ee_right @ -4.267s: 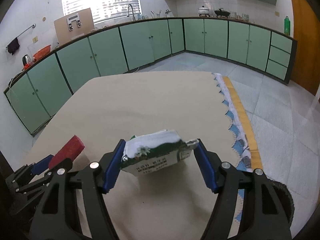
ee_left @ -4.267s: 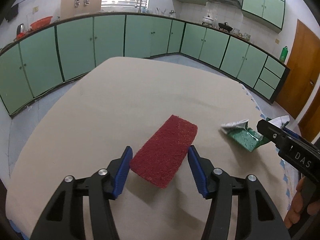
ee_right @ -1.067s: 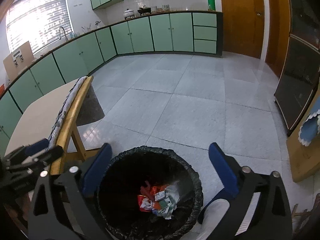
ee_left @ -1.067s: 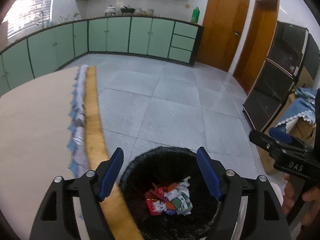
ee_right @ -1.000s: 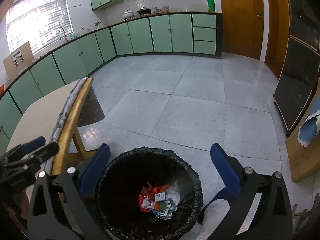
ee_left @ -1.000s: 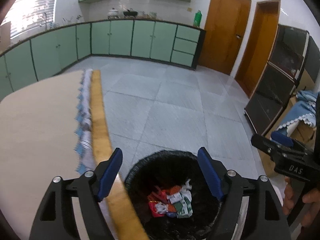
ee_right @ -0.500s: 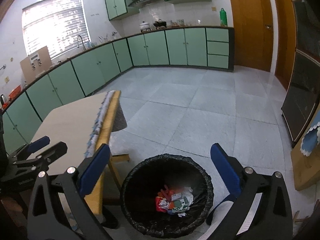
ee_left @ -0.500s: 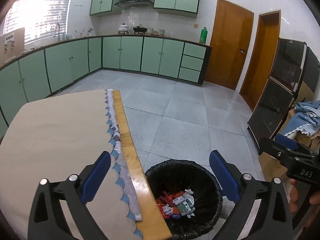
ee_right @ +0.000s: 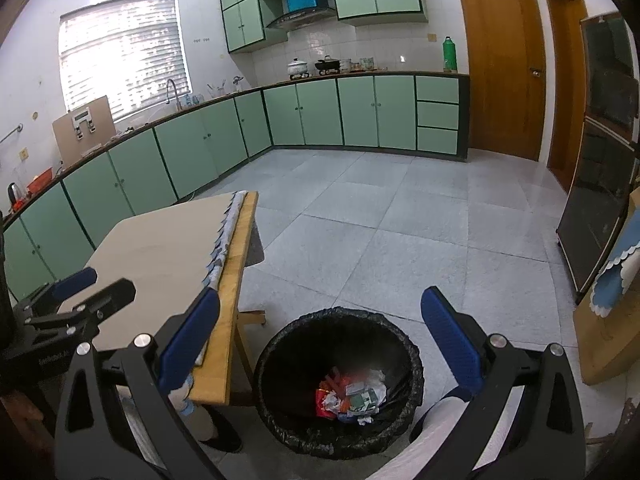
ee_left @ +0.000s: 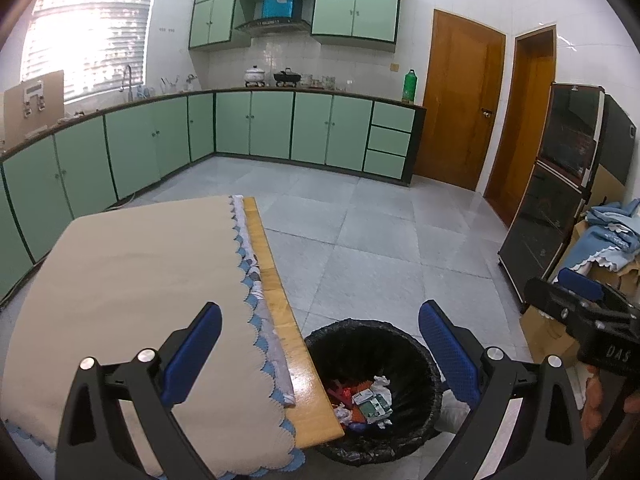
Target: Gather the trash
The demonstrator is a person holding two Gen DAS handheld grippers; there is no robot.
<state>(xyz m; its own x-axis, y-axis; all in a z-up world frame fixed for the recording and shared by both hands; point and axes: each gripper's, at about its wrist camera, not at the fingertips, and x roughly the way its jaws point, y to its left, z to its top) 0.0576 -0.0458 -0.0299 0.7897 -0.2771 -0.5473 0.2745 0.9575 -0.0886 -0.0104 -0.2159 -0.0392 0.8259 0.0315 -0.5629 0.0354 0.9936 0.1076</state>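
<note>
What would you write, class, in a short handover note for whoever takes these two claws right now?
Left claw: open, holding nothing, above the table edge and the bin.
Right claw: open, holding nothing, above the bin.
Trash: wrappers and crumpled paper lie at the bottom of the black-lined bin, which stands on the floor beside the table.
Done: that trash is binned.
Left: the tablecloth shows no trash in view; check the unseen part.

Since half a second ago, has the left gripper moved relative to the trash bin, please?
Yes. The left gripper has pulled up and back: the trash bin now sits lower and smaller between its open fingers, with more table showing.
</note>
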